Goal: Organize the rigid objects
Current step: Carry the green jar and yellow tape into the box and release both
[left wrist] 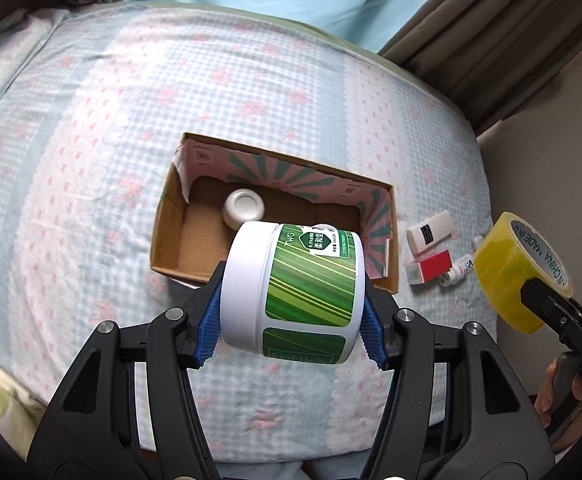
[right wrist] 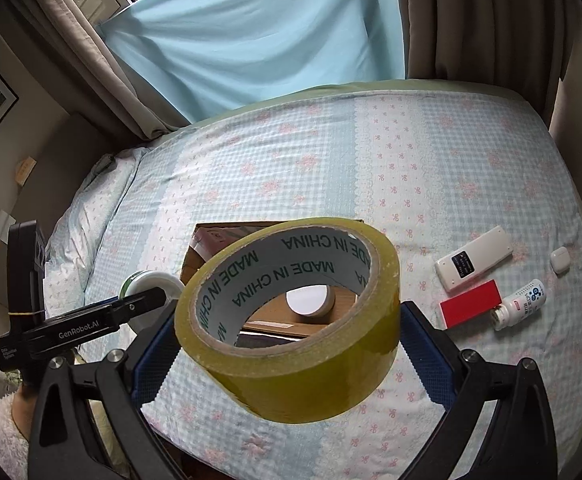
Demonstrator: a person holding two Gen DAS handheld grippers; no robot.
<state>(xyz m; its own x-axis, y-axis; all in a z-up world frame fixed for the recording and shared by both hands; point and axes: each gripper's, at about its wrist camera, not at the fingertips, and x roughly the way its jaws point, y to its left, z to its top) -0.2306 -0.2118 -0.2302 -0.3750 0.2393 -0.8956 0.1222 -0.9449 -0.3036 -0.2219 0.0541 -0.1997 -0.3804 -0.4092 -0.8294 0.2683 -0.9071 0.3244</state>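
Observation:
My left gripper (left wrist: 291, 320) is shut on a white jar with a green striped label (left wrist: 295, 292), held on its side above the near edge of an open cardboard box (left wrist: 171, 236). A small white jar (left wrist: 244, 207) lies inside the box. My right gripper (right wrist: 287, 344) is shut on a yellow tape roll (right wrist: 291, 360), held above the bed in front of the box (right wrist: 191, 264); the roll also shows in the left wrist view (left wrist: 507, 276). The left gripper's jar shows at the left in the right wrist view (right wrist: 151, 280).
On the checked bedspread (left wrist: 91, 160), right of the box, lie a white remote (right wrist: 473, 258), a red box (right wrist: 471, 308), a small white bottle (right wrist: 519, 304) and a white earbud case (right wrist: 560, 259). Curtains (right wrist: 251, 40) hang behind the bed. A wall stands to the right.

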